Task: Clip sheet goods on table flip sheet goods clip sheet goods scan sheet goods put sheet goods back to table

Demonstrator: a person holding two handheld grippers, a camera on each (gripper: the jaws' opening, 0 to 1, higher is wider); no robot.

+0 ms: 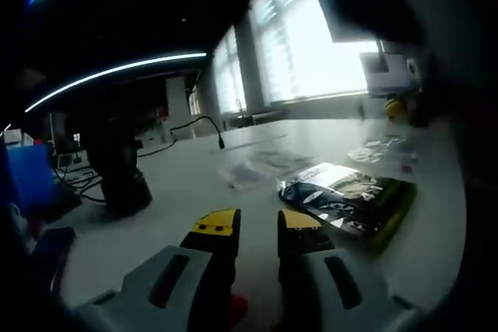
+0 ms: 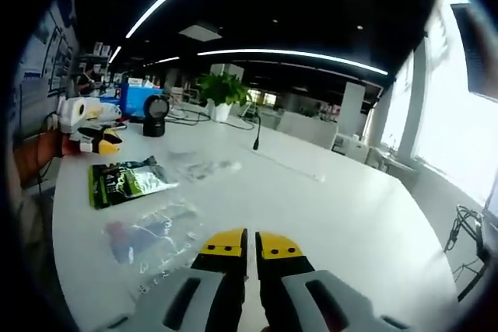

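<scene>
Left gripper (image 1: pixel 257 227) near, jaws spread, aimed toward green-black sachet (image 1: pixel 348 201) flat on bench (image 1: pixel 171 192), likely lining up to clip. Right gripper (image 2: pixel 250 248) jaws pressed together, empty. Farther off, black scanner (image 2: pixel 156 114) waiting.

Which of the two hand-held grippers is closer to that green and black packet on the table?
The left hand-held gripper: the green and black packet lies just ahead of its tips. The right hand-held gripper is farther off across the table, with the packet well away from its tips.
</scene>
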